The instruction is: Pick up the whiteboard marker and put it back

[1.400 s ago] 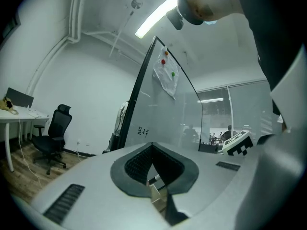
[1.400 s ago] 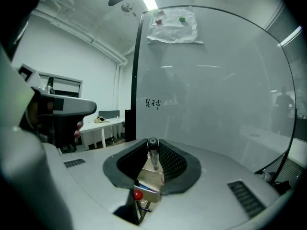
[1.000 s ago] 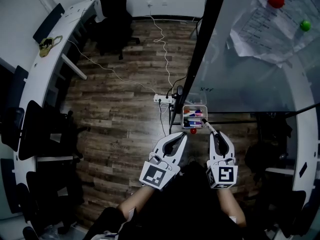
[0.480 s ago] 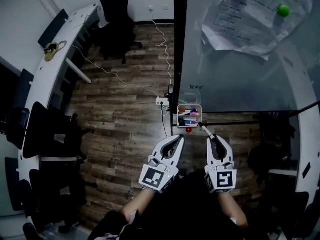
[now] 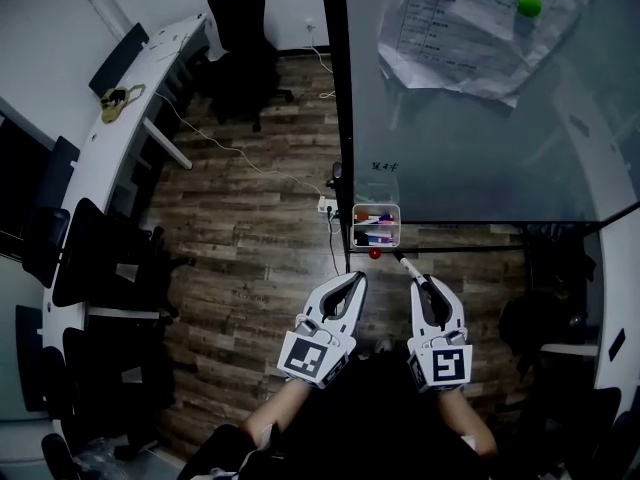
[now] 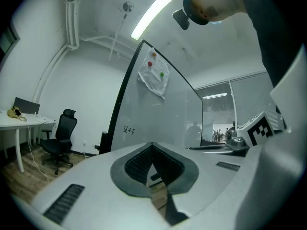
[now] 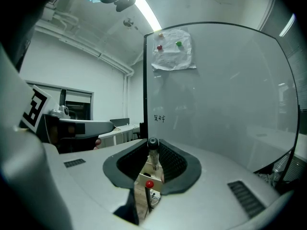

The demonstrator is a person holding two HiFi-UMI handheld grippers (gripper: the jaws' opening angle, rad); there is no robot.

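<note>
My right gripper [image 5: 424, 286] is shut on a white whiteboard marker [image 5: 405, 266] with a black cap. The marker sticks out forward and left of the jaws, its tip just short of a small clear tray [image 5: 376, 226] hung at the whiteboard's lower edge. In the right gripper view the marker [image 7: 153, 153] stands upright between the pads, cap end towards the camera. My left gripper [image 5: 351, 281] hovers beside it, shut and empty; its pads [image 6: 139, 163] meet at the tips. The tray holds several coloured markers.
The glass whiteboard [image 5: 470, 118] on a black frame fills the upper right, with papers [image 5: 470, 28] pinned by a red and a green magnet. A red ball magnet [image 5: 374, 253] sits under the tray. A power strip [image 5: 328, 206] and cables lie on the wood floor; an office chair [image 5: 240, 28] and a curved desk [image 5: 110, 138] stand at the left.
Both grippers have drawn back a little from the tray, the right one still holding the marker. The whiteboard and tray have slid left and up in the head view.
</note>
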